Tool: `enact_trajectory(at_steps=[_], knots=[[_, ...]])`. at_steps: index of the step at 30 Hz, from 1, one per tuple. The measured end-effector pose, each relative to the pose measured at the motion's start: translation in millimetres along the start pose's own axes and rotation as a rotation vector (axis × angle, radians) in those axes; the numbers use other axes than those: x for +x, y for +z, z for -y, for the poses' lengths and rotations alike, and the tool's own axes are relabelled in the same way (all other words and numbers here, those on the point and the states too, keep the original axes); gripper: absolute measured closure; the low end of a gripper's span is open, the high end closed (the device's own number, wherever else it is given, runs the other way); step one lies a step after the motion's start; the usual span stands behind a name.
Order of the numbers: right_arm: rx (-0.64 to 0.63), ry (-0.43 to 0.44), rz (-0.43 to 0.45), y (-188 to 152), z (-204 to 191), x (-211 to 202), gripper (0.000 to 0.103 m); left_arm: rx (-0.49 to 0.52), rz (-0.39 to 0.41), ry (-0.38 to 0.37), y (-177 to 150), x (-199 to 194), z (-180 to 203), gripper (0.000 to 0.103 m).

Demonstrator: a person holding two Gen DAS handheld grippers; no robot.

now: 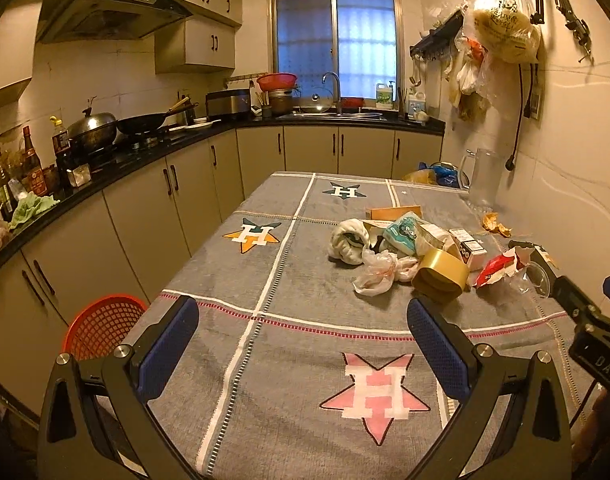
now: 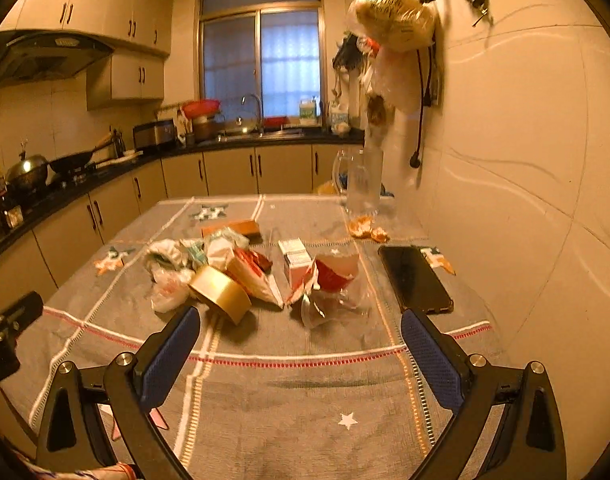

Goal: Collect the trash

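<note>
Both the left gripper (image 1: 303, 332) and right gripper (image 2: 301, 340) hover wide open and empty, ready for pickup, facing the trash pile (image 2: 241, 272) at mid-frame on the table (image 2: 289, 408).

One tape roll (image 2: 221, 290), one phone (image 2: 415, 278), one glass mug (image 2: 361, 182).

The right gripper (image 2: 301, 344) hangs wide apart over the table (image 2: 285, 400). Tape (image 2: 221, 294), wrappers (image 2: 329, 276) and a phone (image 2: 415, 278) lie ahead.
</note>
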State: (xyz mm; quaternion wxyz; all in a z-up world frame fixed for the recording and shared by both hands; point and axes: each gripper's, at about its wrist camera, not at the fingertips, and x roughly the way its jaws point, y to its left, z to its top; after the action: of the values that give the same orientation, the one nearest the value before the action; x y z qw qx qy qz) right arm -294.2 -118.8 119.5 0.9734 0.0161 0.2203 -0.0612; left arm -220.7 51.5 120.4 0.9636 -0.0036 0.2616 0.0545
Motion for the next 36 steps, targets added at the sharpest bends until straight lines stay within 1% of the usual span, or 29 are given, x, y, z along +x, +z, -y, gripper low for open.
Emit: enact_trajectory(at_steps=[5, 18, 24, 36], knots=[[0.022, 0.024, 0.004, 1.2, 0.2, -7.4, 0.001, -0.001, -0.007, -0.003, -2.8, -1.1, 1.0, 0.0], [0.033, 0.03, -0.033, -3.9, 4.7, -7.6, 0.001, 0.008, -0.031, -0.014, -8.4, 2.8, 2.9, 0.0], [0.036, 0.031, -0.041, -6.2, 6.4, -5.1, 0.001, 0.023, -0.056, -0.023, -12.2, 8.8, 6.7, 0.0], [0.07, 0.04, -0.091, -13.4, 18.9, 17.0, 0.001, 0.056, -0.114, -0.015, -18.1, 31.0, 18.7, 0.0]])
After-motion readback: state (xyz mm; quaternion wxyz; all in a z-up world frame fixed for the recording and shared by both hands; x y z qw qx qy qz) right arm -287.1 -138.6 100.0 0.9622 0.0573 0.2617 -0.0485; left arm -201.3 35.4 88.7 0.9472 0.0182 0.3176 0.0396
